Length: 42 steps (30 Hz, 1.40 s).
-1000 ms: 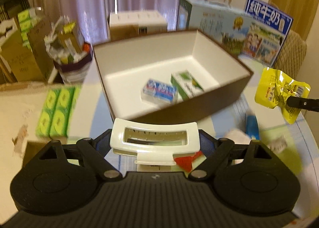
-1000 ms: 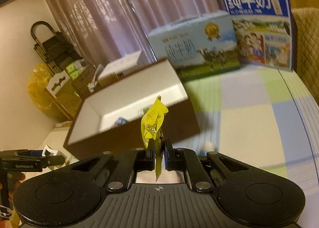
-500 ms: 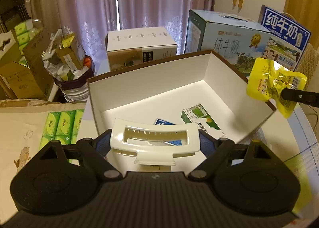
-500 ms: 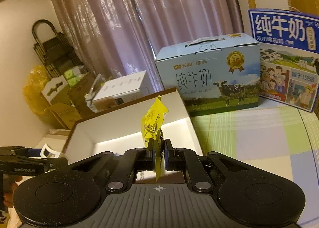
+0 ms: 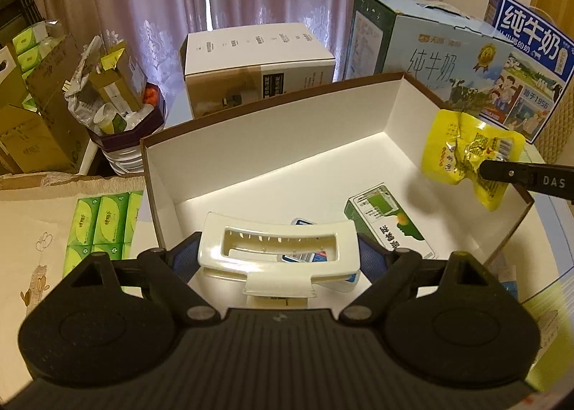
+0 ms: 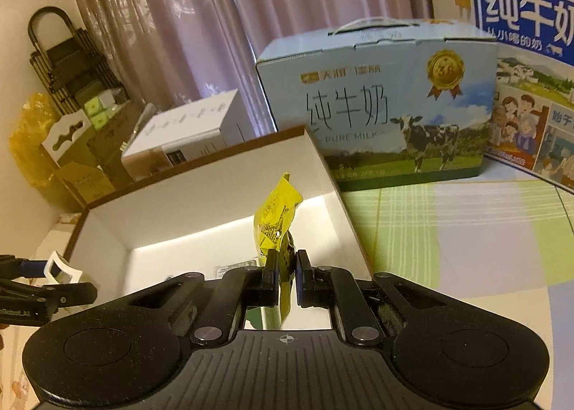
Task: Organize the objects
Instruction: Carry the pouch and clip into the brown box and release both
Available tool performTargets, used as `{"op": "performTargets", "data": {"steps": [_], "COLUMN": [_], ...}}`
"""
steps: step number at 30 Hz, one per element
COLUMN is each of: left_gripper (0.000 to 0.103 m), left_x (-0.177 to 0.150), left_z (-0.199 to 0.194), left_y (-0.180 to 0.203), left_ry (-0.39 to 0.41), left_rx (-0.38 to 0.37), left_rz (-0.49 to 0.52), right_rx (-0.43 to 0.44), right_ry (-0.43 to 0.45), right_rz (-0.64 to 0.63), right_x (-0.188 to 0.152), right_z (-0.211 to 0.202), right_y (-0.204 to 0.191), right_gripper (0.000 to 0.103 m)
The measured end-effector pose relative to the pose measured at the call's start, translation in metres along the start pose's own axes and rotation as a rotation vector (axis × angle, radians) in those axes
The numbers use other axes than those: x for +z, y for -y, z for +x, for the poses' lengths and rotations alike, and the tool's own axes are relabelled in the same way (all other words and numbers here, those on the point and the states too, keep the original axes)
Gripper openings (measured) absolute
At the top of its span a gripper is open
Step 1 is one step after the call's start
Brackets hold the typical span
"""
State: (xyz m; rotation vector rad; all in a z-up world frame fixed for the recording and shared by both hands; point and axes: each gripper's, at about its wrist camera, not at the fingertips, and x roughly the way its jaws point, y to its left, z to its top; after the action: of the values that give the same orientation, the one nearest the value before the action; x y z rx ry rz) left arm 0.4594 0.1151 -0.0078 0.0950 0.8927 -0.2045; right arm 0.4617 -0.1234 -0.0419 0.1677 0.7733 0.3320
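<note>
We see the worktop (image 6: 466, 230) with its checked cloth filling the right of the right wrist view. The open box (image 5: 272, 144), brown outside and white inside, now takes the centre of the left wrist view; a second ago it sat further up-frame and looked smaller, so both views have closed in on it. Behind it stand the light-blue milk carton case (image 6: 376, 105) and the dark-blue milk case (image 5: 527, 62), upper right. White carton (image 5: 258, 62) sits upper centre, green tissue packs (image 5: 97, 227) lower left.

Inside the box: green-and-white small carton (image 5: 387, 227) lying flat, right of centre; a blue-and-white pack (image 5: 305, 257) mostly hidden behind the held item.

Left hand-held gripper (image 5: 280, 255) clamps a cream plastic holder (image 5: 280, 248) wide between its fingers, now over the box's near wall; earlier it was short of the box, over the worktop.

Right hand-held gripper (image 6: 285, 275) is closed tight on a yellow snack packet (image 6: 276, 216), packet upright. In the left wrist view the packet (image 5: 466, 155) hangs over the box's right wall, lower than a second ago.
</note>
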Motion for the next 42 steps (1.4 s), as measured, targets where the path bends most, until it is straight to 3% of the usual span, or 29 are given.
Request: {"op": "performTargets", "data": {"steps": [7, 14, 21, 25, 29, 32, 42], "left_gripper": [0.085, 0.086, 0.086, 0.086, 0.095, 0.096, 0.096], "left_x": [0.000, -0.003, -0.004, -0.006, -0.007, -0.007, -0.008], "left_z": [0.011, 0.019, 0.025, 0.027, 0.026, 0.023, 0.005], "left_y": [0.000, 0.003, 0.004, 0.005, 0.008, 0.009, 0.010], "left_ry": [-0.015, -0.037, -0.070, -0.087, -0.082, -0.077, -0.053], "left_rx": [-0.009, -0.015, -0.013, -0.003, 0.008, 0.007, 0.015], "left_rz": [0.006, 0.021, 0.041, 0.052, 0.072, 0.074, 0.059], "right_rx": [-0.003, 0.010, 0.029, 0.035, 0.031, 0.035, 0.052], "right_ry": [-0.008, -0.046, -0.043, -0.033, -0.018, -0.009, 0.007], "right_rz": [0.004, -0.009, -0.005, -0.010, -0.004, -0.001, 0.011], "right_x": [-0.003, -0.009, -0.011, -0.010, -0.010, -0.009, -0.011], "right_z": [0.018, 0.022, 0.017, 0.013, 0.008, 0.003, -0.019], "right_y": [0.002, 0.005, 0.005, 0.004, 0.004, 0.004, 0.005], "right_gripper": [0.006, 0.018, 0.024, 0.033, 0.050, 0.055, 0.060]}}
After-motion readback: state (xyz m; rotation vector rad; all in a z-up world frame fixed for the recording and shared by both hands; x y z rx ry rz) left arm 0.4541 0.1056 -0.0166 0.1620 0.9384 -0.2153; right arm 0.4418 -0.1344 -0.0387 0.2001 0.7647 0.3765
